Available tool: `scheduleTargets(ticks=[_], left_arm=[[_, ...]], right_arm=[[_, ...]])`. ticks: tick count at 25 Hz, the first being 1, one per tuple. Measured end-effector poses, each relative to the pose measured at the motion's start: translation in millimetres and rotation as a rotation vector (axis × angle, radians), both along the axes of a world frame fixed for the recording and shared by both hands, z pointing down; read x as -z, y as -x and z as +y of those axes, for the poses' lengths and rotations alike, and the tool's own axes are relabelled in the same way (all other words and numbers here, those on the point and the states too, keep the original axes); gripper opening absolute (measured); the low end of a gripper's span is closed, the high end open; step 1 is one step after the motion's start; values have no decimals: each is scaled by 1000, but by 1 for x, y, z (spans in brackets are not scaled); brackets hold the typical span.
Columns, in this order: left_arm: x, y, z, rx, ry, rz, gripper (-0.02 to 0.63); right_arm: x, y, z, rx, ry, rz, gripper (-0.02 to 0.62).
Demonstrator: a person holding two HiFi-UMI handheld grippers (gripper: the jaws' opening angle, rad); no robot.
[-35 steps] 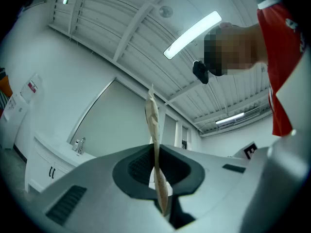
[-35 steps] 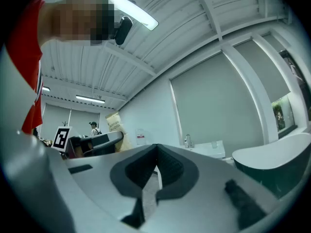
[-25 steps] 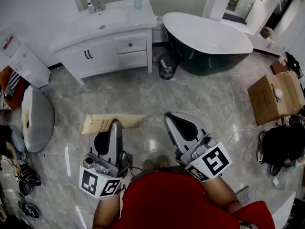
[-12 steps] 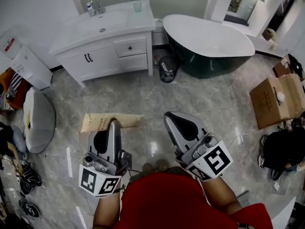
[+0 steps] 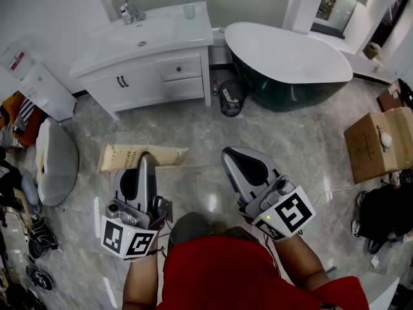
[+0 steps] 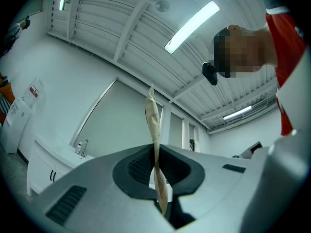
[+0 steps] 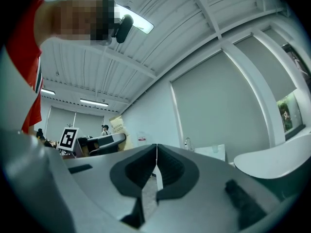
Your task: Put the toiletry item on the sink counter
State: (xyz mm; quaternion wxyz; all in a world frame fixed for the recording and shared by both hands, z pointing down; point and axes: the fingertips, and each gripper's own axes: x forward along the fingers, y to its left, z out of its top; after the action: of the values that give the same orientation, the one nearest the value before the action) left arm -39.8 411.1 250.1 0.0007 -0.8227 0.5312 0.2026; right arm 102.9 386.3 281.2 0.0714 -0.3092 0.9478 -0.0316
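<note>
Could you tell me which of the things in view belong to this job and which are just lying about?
For the job: tan packet, clamped in the left gripper; sink counter.
Just lying about: bathtub; waste bin; cardboard box; cup on the counter; right gripper, shut and empty.

Marble floor (image 5: 193, 128): sink cabinet (image 5: 155, 76), bathtub (image 5: 290, 50), bin (image 5: 231, 97), cardboard box (image 5: 374, 144)

Bathtub (image 5: 290, 51) beside sink counter (image 5: 192, 32) (bin (image 5: 231, 99) between)

Bright, even light; fisheye-warped edges
</note>
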Motion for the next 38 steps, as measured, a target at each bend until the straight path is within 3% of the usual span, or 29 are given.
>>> scheduleTargets(ticks=[10,28,38], left_arm=[[-3,21,-63,6,-14,7,37],[7,119,-272,-89,-42,-1,37],[-2,155,-350,-112,-26,29,37]], right_arm=[[-2,21,-65,7,-14,19,29],[10,121,-269,-70,-27,27,29],[11,149,-340,-121,-35,54,29]])
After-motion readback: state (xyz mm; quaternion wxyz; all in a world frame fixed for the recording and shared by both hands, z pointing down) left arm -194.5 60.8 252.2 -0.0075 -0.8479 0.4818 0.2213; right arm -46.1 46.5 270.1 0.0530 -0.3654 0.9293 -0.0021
